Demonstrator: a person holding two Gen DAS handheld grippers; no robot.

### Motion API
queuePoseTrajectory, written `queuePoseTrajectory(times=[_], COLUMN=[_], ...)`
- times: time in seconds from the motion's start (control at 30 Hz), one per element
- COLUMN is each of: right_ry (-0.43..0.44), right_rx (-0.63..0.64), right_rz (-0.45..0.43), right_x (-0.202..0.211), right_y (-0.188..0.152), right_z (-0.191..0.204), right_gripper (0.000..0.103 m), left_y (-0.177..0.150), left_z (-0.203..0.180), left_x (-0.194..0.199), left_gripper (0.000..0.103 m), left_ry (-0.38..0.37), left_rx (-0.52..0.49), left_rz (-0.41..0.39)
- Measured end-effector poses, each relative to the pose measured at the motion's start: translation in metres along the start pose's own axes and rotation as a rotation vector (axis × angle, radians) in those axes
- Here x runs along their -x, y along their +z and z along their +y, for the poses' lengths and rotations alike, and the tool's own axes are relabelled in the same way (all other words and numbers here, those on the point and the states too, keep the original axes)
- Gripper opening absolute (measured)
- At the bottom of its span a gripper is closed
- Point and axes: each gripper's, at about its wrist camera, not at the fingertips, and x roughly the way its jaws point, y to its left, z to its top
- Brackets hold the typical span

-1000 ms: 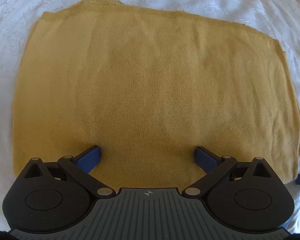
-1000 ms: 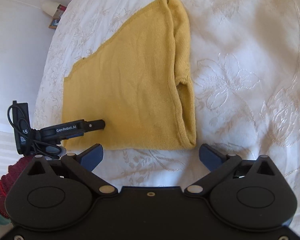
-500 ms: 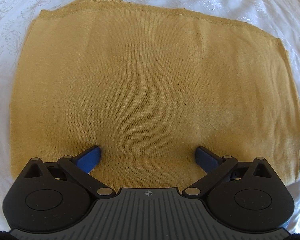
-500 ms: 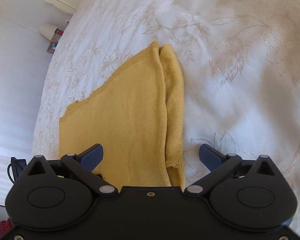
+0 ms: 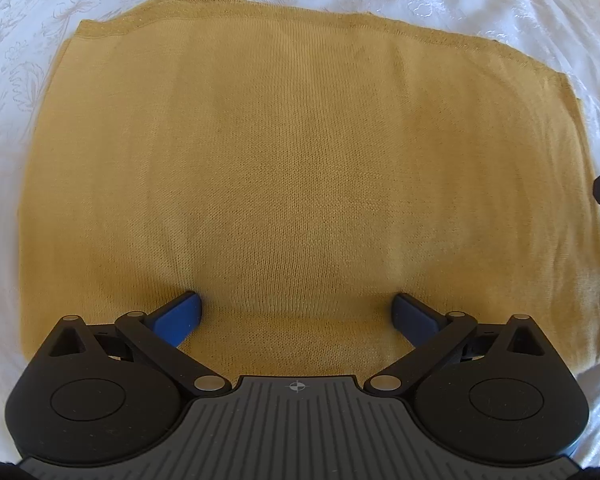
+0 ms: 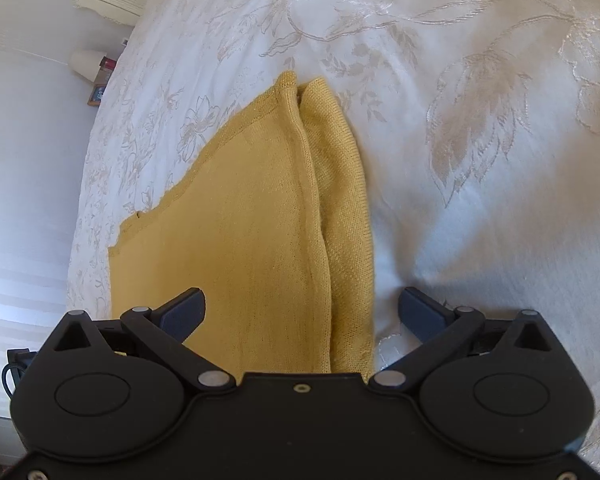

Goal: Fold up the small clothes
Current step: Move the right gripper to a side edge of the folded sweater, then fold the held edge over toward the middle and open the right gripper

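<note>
Mustard knit garment (image 5: 300,168) lying flat on the white embroidered bedspread (image 6: 480,140), partly folded. Soft, light, limp (likely to sag and slide over the satiny cover). Best pinched through both layers at the near hem corners. Left gripper (image 5: 298,312) and right gripper (image 6: 302,308) both spread wide, empty.

**Mustard knit lies folded flat**

We see the mustard-yellow knit garment (image 5: 300,168) spread flat directly ahead of the left tool, filling its view. From the right tool it stretches forward, its doubled, layered edge (image 6: 320,200) running lengthwise between the fingers.
</note>
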Motion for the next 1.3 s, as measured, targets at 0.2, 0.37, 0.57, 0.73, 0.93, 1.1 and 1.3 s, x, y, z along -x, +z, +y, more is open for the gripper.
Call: queuePoseTrajectory(times=[0.2,0.37,0.57,0.73,0.93,1.1,1.3], right_ry=[0.01,0.091,0.132,0.062,0.002,0.0,-0.06], right_rx=[0.012,-0.032,-0.059,0.03,0.018,0.027,0.067], right_rz=[0.025,0.044,0.065,0.053,0.023,0.0,-0.045], right_x=[0.0,0.002,0.003,0.002,0.014,0.018,0.022], right_y=[0.004,0.008,0.013,0.006,0.003,-0.002,-0.009], right_z=[-0.001,-0.015,-0.022,-0.004,-0.004,0.011,0.05], right_gripper=[0.103,0.103,0.103,0.093,0.043,0.022,0.02], left_y=[0.002,0.001,0.0,0.0,-0.003,-0.005,-0.008], left_z=[-0.001,-0.002,-0.002,0.0,0.004,0.013,0.035], left_x=[0.001,0.0,0.0,0.001,0.003,0.014,0.054], left_gripper=[0.103,0.103,0.103,0.103,0.103,0.101,0.094], left_ry=[0.003,0.008,0.008,0.003,-0.016,-0.043,-0.057], left_rx=[-0.001,-0.001,-0.003,-0.006,-0.008,-0.01,-0.053], left_rz=[0.003,0.0,-0.004,-0.011,-0.027,-0.054,-0.15])
